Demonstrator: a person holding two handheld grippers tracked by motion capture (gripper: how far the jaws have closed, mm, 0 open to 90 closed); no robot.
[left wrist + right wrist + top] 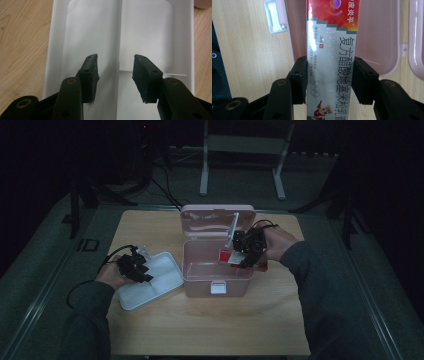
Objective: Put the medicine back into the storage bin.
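The carton (pixel 333 50) runs past both picture edges.

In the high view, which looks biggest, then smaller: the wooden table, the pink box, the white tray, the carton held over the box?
1. Wooden table
2. Pink box, lid open
3. White tray, somewhat smaller and partly hidden by the left tool
4. Carton, clamped in the right tool, smallest

Pale pink storage box (pixel 215 275) with white latch, white divided tray (pixel 150 282), light wood-grain surface (pixel 210 320), silver carton (pixel 332 50) — red top, dark printed characters, small red-capped cartoon figure — black jaws, dark sleeves.
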